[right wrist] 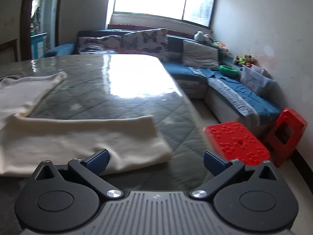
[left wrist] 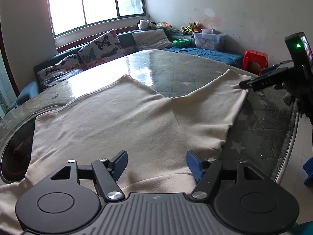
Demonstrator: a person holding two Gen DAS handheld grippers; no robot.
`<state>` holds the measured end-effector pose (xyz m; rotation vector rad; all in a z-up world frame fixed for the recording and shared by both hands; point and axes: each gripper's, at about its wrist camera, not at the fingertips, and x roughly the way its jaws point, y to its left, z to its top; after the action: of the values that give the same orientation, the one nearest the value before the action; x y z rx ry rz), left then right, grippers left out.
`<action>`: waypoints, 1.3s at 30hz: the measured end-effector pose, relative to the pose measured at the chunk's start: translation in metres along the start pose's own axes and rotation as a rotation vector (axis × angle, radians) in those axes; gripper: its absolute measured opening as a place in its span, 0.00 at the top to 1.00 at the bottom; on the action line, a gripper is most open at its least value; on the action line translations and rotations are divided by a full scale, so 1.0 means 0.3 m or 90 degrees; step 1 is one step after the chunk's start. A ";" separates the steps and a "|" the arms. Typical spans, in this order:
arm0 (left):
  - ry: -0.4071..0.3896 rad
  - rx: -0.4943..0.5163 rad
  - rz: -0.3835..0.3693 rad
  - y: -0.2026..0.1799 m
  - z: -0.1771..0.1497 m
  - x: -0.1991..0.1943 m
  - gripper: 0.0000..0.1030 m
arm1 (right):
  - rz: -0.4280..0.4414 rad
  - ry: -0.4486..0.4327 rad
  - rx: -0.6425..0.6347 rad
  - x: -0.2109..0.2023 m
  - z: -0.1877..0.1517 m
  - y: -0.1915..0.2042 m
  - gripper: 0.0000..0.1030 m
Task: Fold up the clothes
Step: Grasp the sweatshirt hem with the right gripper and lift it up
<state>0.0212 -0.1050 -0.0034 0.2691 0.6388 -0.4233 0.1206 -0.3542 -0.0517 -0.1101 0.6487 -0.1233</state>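
Observation:
A cream long-sleeved garment (left wrist: 121, 121) lies spread flat on the glass-topped table (left wrist: 176, 70). One sleeve (left wrist: 215, 105) reaches out to the right. My left gripper (left wrist: 156, 162) stands open low over the garment's near part, and the cloth runs under both fingers without being pinched. In the left wrist view my right gripper (left wrist: 245, 84) shows side-on at that sleeve's cuff corner. Its own view has the right gripper (right wrist: 155, 160) open, the left fingertip (right wrist: 97, 158) over the sleeve end (right wrist: 137, 143) and the right one over bare table (right wrist: 117, 90).
A round black cooktop (left wrist: 17, 152) is set into the table at the left, partly under the cloth. Two red plastic stools (right wrist: 238, 143) stand off the table's right edge. Behind are a blue corner sofa (right wrist: 244, 101) with butterfly cushions (left wrist: 101, 47) and a clear storage box (left wrist: 209, 41).

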 end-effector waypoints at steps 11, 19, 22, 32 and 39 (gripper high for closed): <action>-0.017 -0.025 0.021 0.033 0.029 -0.023 0.28 | 0.056 0.020 0.092 -0.010 -0.017 -0.046 0.27; -0.007 -0.033 0.035 0.047 0.024 -0.010 0.24 | 0.054 0.015 0.121 -0.004 0.008 -0.034 0.62; -0.002 -0.038 0.038 0.052 0.028 0.001 0.24 | 0.055 0.016 0.131 -0.012 0.010 -0.042 0.79; 0.001 -0.030 0.028 0.025 0.052 0.048 0.23 | 0.091 -0.034 0.163 -0.097 0.054 -0.081 0.92; -0.007 -0.035 0.022 0.031 0.047 0.037 0.23 | 0.158 -0.087 0.128 -0.226 0.173 -0.031 0.92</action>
<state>0.0407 -0.1053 0.0016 0.2248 0.6328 -0.3733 0.0979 -0.3501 0.0311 0.1548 0.5053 0.0577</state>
